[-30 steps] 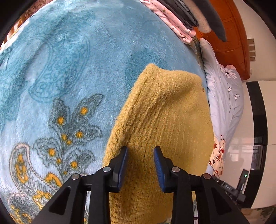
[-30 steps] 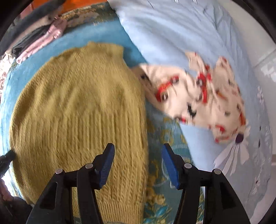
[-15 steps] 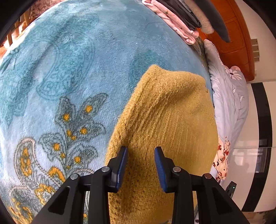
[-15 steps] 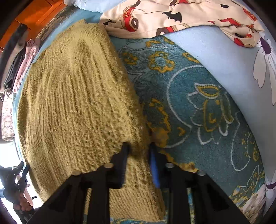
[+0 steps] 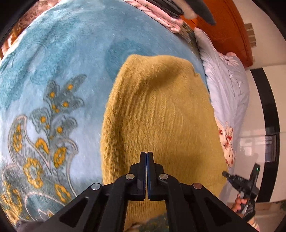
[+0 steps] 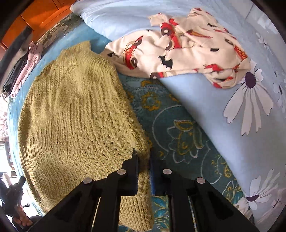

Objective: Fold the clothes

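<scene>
Grippers worked a mustard-yellow knitted sweater (image 5: 160, 121) spread on a bed. Nearest the right wrist camera, the right gripper (image 6: 143, 171) was clamped on the sweater's right edge, its jaws having just closed with a fold of the knit pinched between them. The left gripper (image 5: 146, 169) had just closed too, its blue pads (image 5: 148, 171) pressed flat together above the sweater's near hem, with no cloth visible between them. The sweater lay on a teal floral blanket (image 5: 53, 75), collar pointing toward 12 o'clock. At 2 o'clock from the sweater in the right view, a cream garment printed with red cars (image 6: 187, 46) sat rumpled on a pale blue floral duvet (image 6: 232, 114). Farthest off, at 12 o'clock in the left view, folded pink and dark clothes (image 5: 166, 16) were stacked before an orange wooden headboard (image 5: 230, 25).
</scene>
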`<state>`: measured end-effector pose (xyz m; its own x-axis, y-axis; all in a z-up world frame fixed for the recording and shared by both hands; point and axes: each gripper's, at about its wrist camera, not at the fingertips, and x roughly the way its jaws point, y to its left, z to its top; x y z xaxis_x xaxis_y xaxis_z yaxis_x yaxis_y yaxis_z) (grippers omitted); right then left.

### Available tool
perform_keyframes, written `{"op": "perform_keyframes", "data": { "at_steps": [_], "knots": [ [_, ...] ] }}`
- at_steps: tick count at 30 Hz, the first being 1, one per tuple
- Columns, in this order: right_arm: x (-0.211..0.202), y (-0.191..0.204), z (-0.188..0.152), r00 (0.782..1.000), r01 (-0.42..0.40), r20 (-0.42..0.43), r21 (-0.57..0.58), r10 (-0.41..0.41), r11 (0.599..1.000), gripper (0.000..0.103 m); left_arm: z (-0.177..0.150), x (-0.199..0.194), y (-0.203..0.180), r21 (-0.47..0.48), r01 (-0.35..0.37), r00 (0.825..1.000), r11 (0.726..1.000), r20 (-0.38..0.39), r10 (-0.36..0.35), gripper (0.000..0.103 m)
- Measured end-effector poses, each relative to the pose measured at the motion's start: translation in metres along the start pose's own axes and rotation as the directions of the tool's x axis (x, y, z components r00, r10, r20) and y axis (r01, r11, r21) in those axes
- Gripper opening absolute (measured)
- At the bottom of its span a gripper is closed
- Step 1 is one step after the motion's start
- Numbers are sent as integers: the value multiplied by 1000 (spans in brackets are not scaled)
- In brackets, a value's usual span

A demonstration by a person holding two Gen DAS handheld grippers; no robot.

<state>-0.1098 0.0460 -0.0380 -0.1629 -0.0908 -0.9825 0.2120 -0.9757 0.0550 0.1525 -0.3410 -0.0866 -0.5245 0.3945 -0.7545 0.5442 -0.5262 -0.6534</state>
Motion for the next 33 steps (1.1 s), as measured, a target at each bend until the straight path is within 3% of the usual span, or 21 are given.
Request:
{"op": "perform_keyframes", "data": {
  "at_steps": [3, 5, 7, 13, 17, 20, 23, 27, 29, 31, 33],
  "knots": [
    [-21, -14, 8, 998, 42, 49, 7, -42, 999, 10, -24, 10, -22, 77, 26, 996, 997, -88, -19, 0],
    [-28, -25, 12, 994, 84, 68, 23, -85, 996, 10, -27, 13, -30, 133, -4, 996, 991, -87, 15, 0],
    [-29, -25, 11, 989, 133, 58, 44, -135, 990, 10, -18, 8, -30, 133, 10, 999, 991, -42, -4, 0],
    [-8, -34, 3, 984, 179, -5, 62, -179, 982, 10, 48, 1, 0, -33, 56, 989, 998, 138, -51, 4],
    [-15, -19, 5, 988, 157, -7, 41, -156, 987, 11, 84, 27, 21, -163, 68, 985, 984, 166, -41, 26],
    [-27, -13, 8, 992, 127, -20, 53, -127, 990, 14, 93, 55, 30, -215, 101, 989, 971, 126, -75, 39],
    [-48, -7, 12, 995, 100, 5, 54, -100, 993, 15, 91, 72, 31, -218, 127, 988, 968, 119, -103, 42],
    [-61, 0, 25, 997, 60, 40, -2, -60, 998, 21, 102, 77, 24, -180, 170, 976, 969, 168, -140, 38],
    [-65, 9, 26, 998, 49, 43, -50, -47, 998, 23, 109, 82, 22, -171, 165, 974, 971, 183, -134, 14],
    [-66, 17, 20, 998, 44, 42, -106, -40, 993, 23, 112, 82, 17, -147, 129, 976, 981, 195, -99, 12],
    [-60, 25, 19, 999, 35, 44, -165, -28, 986, 23, 111, 74, -1, -64, 104, 971, 993, 222, -88, 11]
  ]
}}
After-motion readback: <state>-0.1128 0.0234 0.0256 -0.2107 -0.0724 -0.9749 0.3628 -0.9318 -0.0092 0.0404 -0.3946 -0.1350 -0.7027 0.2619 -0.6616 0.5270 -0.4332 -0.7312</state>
